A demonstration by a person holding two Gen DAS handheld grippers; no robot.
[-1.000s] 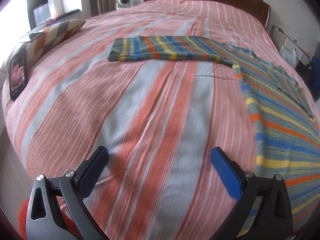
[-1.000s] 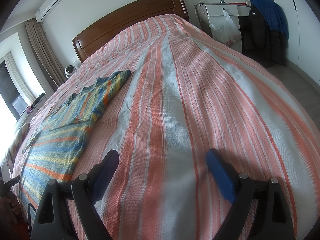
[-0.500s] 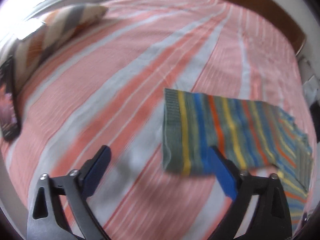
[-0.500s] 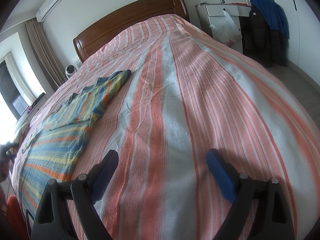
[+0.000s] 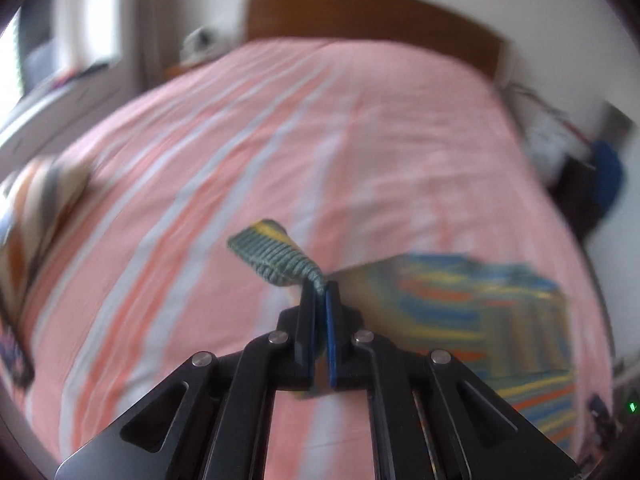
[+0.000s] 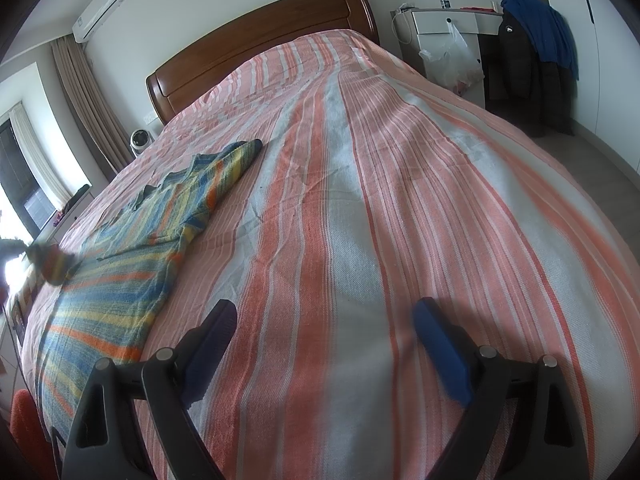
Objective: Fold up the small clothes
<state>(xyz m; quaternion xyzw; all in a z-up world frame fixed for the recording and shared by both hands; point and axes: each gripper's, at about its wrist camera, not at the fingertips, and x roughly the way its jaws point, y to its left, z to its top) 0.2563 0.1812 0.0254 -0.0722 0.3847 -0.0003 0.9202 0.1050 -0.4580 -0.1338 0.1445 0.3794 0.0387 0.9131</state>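
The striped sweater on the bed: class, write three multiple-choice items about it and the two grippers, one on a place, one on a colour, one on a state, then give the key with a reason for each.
1. Which part of the striped sweater does the left gripper hold?
A. the cuff of a sleeve
B. the collar
C. the bottom hem

2. What colour are the pads on the fingers of the right gripper?
A. red
B. blue
C. white

3. How does the right gripper stand?
A. shut on the sweater
B. shut on the bedspread
C. open, holding nothing

Key:
1 A, the ribbed sleeve cuff sticks out from the closed jaws in the left wrist view.
2 B, the right wrist view shows blue pads.
3 C, its jaws stand wide apart above the striped bedspread, clear of the sweater.
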